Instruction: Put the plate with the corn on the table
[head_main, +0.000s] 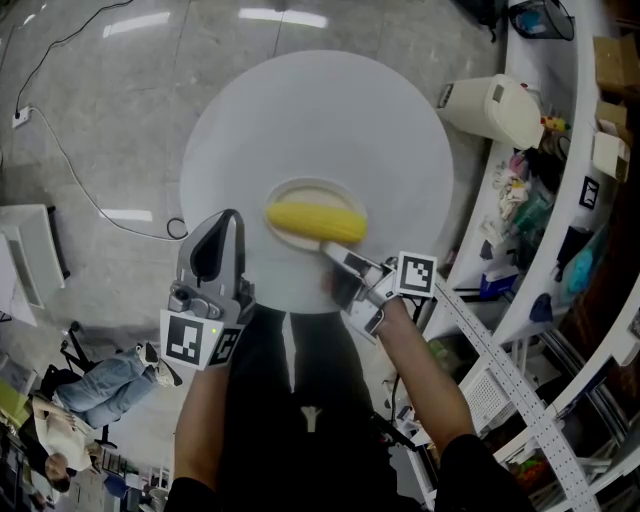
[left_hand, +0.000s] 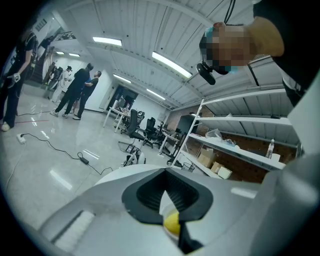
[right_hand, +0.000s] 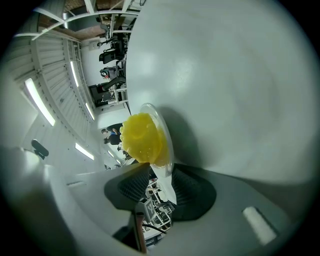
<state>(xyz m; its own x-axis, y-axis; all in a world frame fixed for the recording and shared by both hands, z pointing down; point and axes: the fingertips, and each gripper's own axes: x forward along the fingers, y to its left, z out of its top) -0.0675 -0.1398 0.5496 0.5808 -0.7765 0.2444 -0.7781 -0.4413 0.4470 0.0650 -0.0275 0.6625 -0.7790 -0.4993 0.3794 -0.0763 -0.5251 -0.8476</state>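
- Letting go looked to be the step: best to draw the right claw straight back, level, without nudging the rim
- Its jaws stood part open, the near rim of the plate between them, unsqueezed
- The plate, with the corn, sat on the round bench
- The left claw was closed, empty, beside the plate

2 bare forearms are stretched forward, side by side. The left gripper is pointed straight ahead, its jaws closed tip to tip. The right gripper is angled leftward, its 2 jaws parted around the plate rim.
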